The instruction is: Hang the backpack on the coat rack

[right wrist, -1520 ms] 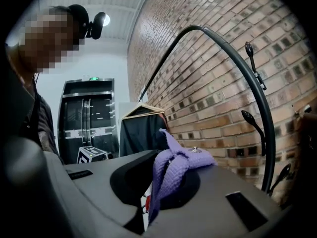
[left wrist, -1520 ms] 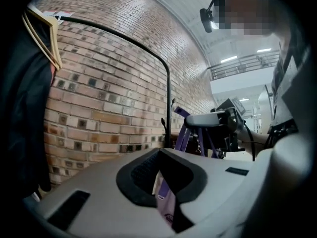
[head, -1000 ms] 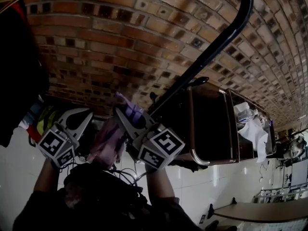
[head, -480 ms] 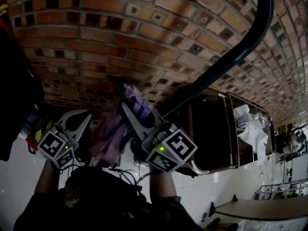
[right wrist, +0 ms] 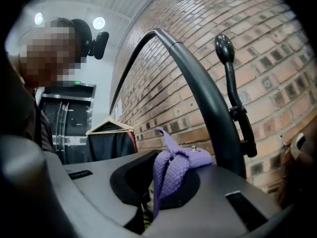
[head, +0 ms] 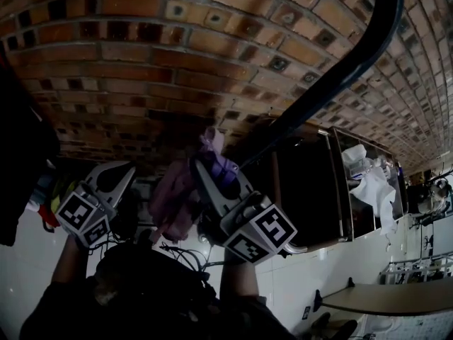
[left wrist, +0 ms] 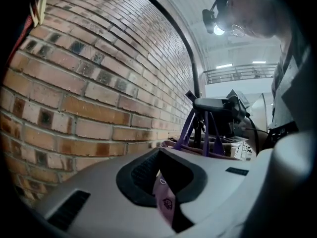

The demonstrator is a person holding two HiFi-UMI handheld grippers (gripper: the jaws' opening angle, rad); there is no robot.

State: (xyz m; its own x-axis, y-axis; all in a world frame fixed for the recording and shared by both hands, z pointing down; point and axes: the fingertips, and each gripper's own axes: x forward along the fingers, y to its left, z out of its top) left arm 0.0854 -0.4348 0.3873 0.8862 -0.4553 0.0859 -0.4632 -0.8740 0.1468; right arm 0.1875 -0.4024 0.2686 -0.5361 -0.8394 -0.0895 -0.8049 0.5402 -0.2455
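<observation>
Left gripper point(left wrist: 159, 158) is clamping shut on a pink fold of the backpack point(head: 173, 193), which is hanging between both grippers. Right gripper point(right wrist: 156, 158) is pinching its purple strap point(right wrist: 181, 162), raised just beside the coat rack point(right wrist: 208, 103) pole. Brick wall point(head: 141, 62) is standing behind.

Most of the backpack point(head: 173, 197) is hidden in the head view behind the right claw point(head: 205, 167) and the person's arms; only a pink fold shows. In the left gripper view only a thin slip of it shows between the closed jaws of the left claw point(left wrist: 161, 160). The purple strap point(right wrist: 171, 170) drops out of sight between the right claw's closed jaws. The coat rack's pole point(head: 333, 76) is cut off by the top edge, and a dark garment point(head: 18, 168) by the left edge.
</observation>
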